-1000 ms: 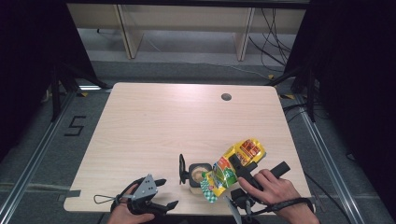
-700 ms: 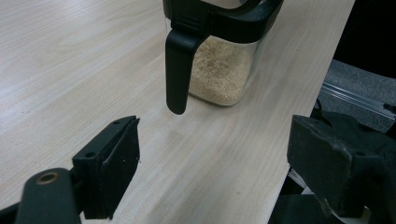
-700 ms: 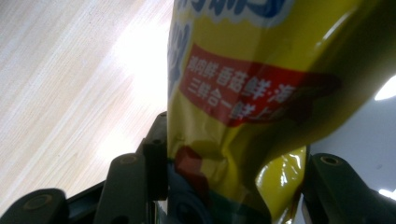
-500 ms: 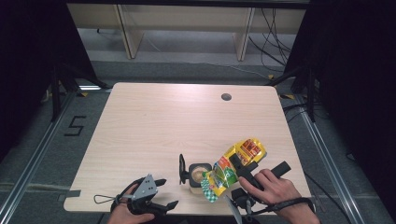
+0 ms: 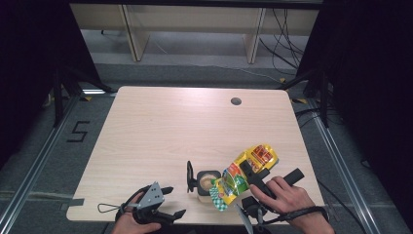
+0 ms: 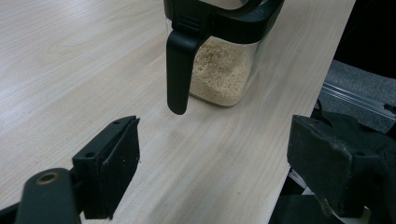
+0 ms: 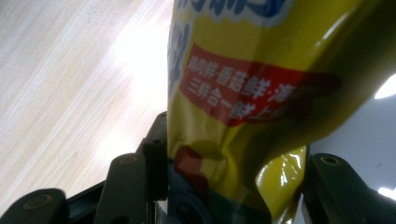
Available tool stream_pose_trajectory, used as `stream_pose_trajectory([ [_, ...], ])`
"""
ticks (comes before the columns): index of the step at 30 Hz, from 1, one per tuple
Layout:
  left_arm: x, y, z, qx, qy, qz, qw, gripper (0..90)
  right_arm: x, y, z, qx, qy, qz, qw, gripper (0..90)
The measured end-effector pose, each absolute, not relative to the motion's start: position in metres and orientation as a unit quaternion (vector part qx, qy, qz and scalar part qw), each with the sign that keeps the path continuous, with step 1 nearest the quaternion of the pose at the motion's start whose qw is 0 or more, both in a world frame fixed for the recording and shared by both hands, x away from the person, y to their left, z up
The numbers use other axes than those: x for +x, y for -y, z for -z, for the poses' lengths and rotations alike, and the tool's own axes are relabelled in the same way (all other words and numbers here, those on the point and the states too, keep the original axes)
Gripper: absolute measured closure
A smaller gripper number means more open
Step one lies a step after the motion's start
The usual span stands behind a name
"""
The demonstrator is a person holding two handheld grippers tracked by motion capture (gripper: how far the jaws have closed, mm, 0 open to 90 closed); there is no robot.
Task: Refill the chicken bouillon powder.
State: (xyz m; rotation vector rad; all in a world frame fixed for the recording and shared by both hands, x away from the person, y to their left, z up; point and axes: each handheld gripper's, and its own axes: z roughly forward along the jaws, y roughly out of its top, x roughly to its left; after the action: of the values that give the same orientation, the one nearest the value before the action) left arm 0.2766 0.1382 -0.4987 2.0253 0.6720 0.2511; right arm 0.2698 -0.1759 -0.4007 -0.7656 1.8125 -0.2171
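A clear container [image 5: 207, 182] with a black rim holds beige granules, and its black lid [image 5: 189, 176] stands flipped open at its left. In the left gripper view the container [image 6: 219, 70] stands just ahead of my jaws, near the table's front edge. My left gripper [image 5: 173, 201] [image 6: 219, 163] is open and holds nothing, a short way left of the container. My right gripper [image 5: 253, 171] [image 7: 233, 186] is shut on a yellow printed pouch [image 5: 246, 170] [image 7: 252, 93]. The pouch is tilted, with its lower end [image 5: 221, 196] over the container's right side.
The wooden table [image 5: 185, 126] has a round cable hole [image 5: 236, 101] at the back right. The container and both hands sit close to the front edge [image 5: 97, 214]. Shelf legs and cables lie on the floor beyond the table.
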Motion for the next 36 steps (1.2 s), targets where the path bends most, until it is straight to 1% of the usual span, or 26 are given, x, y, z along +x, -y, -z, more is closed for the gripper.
stream_pose_trajectory([
  [10, 0.2763, -0.1376, 0.4989, 0.827, -0.276, -0.1, 0.479, 16.8, 0.2705, 0.1764, 0.4003, -0.323, -0.765, 0.09, 0.55, 51.6],
  [11, 0.2774, -0.1382, 0.4986, 0.83, -0.267, -0.105, 0.478, 16.8, 0.2701, 0.1766, 0.4009, -0.32, -0.766, 0.089, 0.551, 51.6],
  [14, 0.2769, -0.1382, 0.499, 0.828, -0.276, -0.101, 0.478, 16.8, 0.2705, 0.1765, 0.4009, -0.322, -0.766, 0.093, 0.549, 51.6],
  [17, 0.2782, -0.1388, 0.4987, 0.83, -0.266, -0.103, 0.478, 16.8, 0.2709, 0.1768, 0.4008, -0.32, -0.766, 0.087, 0.55, 51.6],
  [18, 0.2776, -0.1383, 0.4989, 0.829, -0.271, -0.101, 0.479, 16.8, 0.2697, 0.1775, 0.4018, -0.308, -0.771, 0.084, 0.552, 51.6],
  [22, 0.2765, -0.1378, 0.4987, 0.826, -0.277, -0.099, 0.48, 16.8, 0.2703, 0.1771, 0.4002, -0.318, -0.768, 0.087, 0.549, 51.6],
  [25, 0.277, -0.1391, 0.4977, 0.829, -0.272, -0.104, 0.478, 16.7, 0.2688, 0.1769, 0.4028, -0.306, -0.772, 0.081, 0.551, 51.6],
  [28, 0.2782, -0.1396, 0.4976, 0.831, -0.263, -0.107, 0.478, 16.8, 0.2704, 0.1758, 0.4014, -0.323, -0.768, 0.087, 0.546, 51.7],
  [36, 0.2782, -0.1397, 0.4977, 0.832, -0.262, -0.107, 0.477, 16.8, 0.2694, 0.1771, 0.4032, -0.311, -0.77, 0.078, 0.552, 51.6],
])
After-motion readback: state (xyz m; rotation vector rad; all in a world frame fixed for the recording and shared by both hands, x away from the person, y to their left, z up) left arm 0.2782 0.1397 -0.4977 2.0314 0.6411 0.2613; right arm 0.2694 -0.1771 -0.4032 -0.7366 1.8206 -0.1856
